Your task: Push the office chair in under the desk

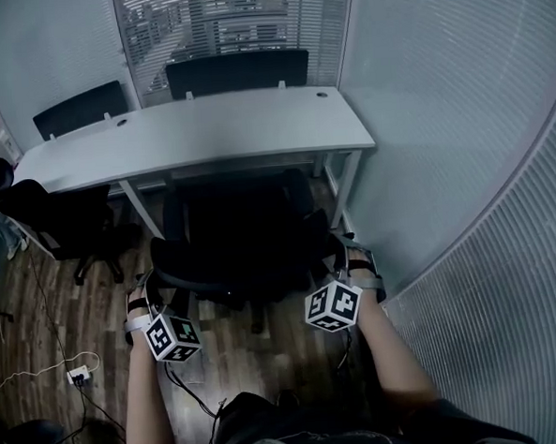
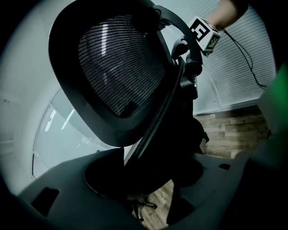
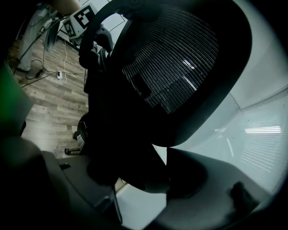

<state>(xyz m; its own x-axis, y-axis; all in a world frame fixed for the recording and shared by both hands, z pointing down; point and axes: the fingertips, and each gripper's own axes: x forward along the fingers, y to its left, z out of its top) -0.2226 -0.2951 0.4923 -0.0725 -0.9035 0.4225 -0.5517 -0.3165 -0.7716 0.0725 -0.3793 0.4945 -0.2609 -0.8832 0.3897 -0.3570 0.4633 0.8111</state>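
Note:
The black mesh-backed office chair (image 1: pixel 241 237) stands in front of the white desk (image 1: pixel 197 127), with its seat partly beneath the desktop. My left gripper (image 1: pixel 142 295) is at the left edge of the backrest and my right gripper (image 1: pixel 356 261) at the right edge. In the left gripper view the backrest (image 2: pixel 117 63) rises above the left gripper (image 2: pixel 148 179), whose jaws close on the dark lower rim. The right gripper view mirrors this: the backrest (image 3: pixel 175 63) sits over the right gripper (image 3: pixel 135 179), which is shut on the rim. The chair's base is mostly hidden.
A second black chair (image 1: pixel 57 216) stands at the desk's left end. Two more chairs (image 1: pixel 236 71) sit behind the desk by the window. A curved wall with blinds (image 1: pixel 462 158) runs close on the right. A power strip (image 1: pixel 78 374) with cables lies on the wood floor at left.

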